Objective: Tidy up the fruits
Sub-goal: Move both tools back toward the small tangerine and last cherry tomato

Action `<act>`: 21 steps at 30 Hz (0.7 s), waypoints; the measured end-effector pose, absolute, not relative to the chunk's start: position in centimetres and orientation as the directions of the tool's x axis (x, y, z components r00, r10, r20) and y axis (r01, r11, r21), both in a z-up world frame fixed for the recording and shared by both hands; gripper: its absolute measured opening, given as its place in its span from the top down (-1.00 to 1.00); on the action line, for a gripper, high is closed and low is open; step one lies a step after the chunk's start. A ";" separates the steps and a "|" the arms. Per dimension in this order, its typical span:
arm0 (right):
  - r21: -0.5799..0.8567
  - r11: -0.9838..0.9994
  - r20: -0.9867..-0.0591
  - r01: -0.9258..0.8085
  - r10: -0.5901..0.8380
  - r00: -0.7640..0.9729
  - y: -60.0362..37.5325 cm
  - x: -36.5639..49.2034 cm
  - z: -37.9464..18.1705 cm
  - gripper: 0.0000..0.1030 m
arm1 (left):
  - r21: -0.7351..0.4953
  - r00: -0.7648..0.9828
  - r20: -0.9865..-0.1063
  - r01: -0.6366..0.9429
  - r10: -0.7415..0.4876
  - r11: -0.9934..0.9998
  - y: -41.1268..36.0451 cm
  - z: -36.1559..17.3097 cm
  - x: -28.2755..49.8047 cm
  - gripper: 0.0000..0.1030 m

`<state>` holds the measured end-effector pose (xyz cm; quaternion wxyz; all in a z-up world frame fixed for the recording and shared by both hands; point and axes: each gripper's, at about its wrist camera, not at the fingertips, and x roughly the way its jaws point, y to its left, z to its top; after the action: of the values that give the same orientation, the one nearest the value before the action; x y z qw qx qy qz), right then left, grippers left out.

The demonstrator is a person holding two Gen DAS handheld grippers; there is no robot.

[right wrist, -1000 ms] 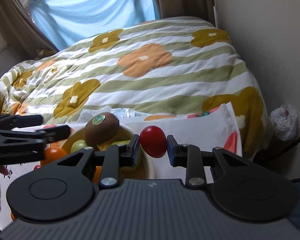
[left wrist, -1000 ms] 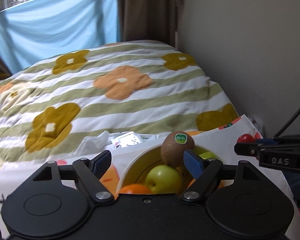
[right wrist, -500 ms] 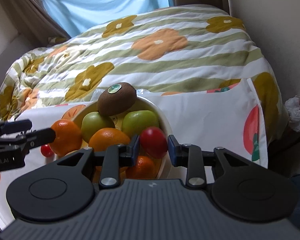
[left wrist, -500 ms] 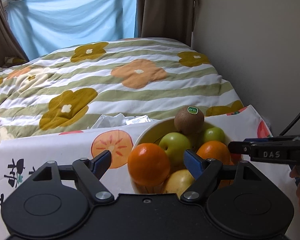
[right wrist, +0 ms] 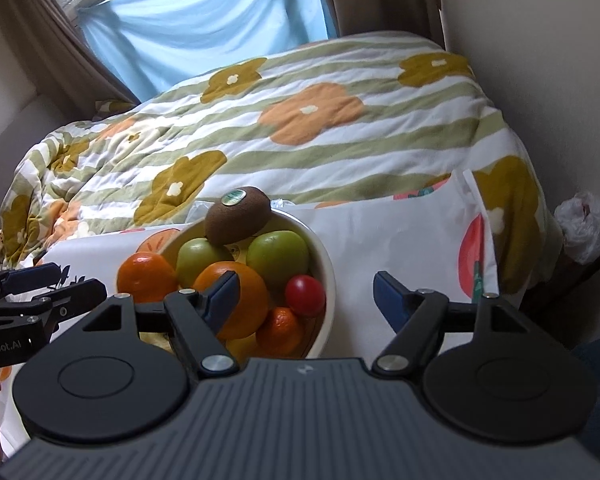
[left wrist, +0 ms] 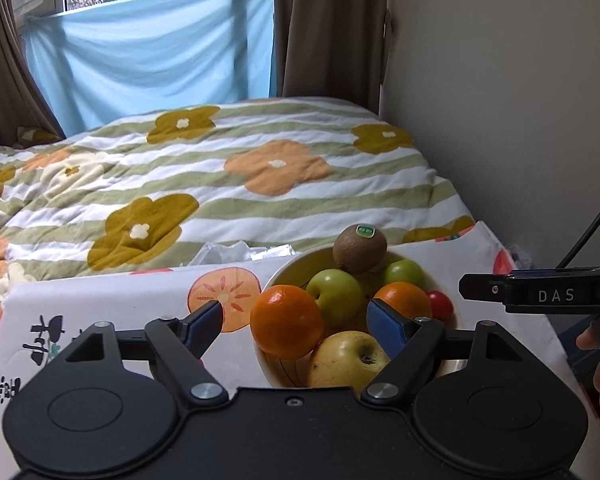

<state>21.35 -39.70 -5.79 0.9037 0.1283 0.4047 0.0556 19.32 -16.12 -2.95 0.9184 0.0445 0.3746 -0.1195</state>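
Observation:
A cream bowl [right wrist: 325,264] on a fruit-print cloth holds a kiwi [right wrist: 238,220] on top, green apples [right wrist: 278,254], oranges [right wrist: 236,300], a small mandarin [right wrist: 280,326] and a small red tomato [right wrist: 305,290] at its right side. In the left wrist view the bowl [left wrist: 288,270] shows the kiwi [left wrist: 360,244], an orange [left wrist: 286,322], a yellow apple [left wrist: 348,360] and the tomato [left wrist: 440,306]. My right gripper [right wrist: 305,294] is open above the tomato, empty. My left gripper [left wrist: 296,320] is open and empty, held over the bowl's near side.
The fruit-print cloth [right wrist: 400,240] covers the table. A bed with a flowered striped quilt [left wrist: 240,168] lies behind. A wall [left wrist: 500,100] stands at the right. A crumpled plastic bag [right wrist: 582,224] lies on the floor at the right. Crinkled wrappers [left wrist: 236,250] lie behind the bowl.
My right gripper has opened and let go of the red tomato, which now lies in the bowl. Both grippers have risen and drawn back, so more of the bowl shows.

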 end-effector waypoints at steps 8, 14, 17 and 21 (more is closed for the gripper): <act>0.261 0.964 -0.684 -0.049 0.221 0.695 -39.2 18.8 -2.8 -0.72 | 0.003 0.749 -0.648 0.183 -0.138 0.983 -15.2 -0.2 15.3 -0.61; 0.250 0.960 -0.656 -0.128 0.265 0.707 -37.8 16.8 -0.4 -0.74 | 0.000 0.783 -0.619 0.077 -0.060 0.997 -13.5 1.5 11.2 -0.61; 0.247 0.954 -0.641 -0.172 0.293 0.710 -36.8 16.1 0.4 -0.88 | 0.001 0.788 -0.615 0.017 -0.013 1.000 -12.4 1.9 9.3 -0.61; 0.235 0.943 -0.618 -0.238 0.333 0.712 -34.9 15.3 1.1 -1.00 | 0.014 0.783 -0.619 -0.067 0.061 0.998 -10.9 1.8 7.3 -0.86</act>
<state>15.33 -34.94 1.11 0.9225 0.0691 0.3467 0.1547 7.27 -10.90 1.77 0.9442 -0.0041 0.3277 0.0339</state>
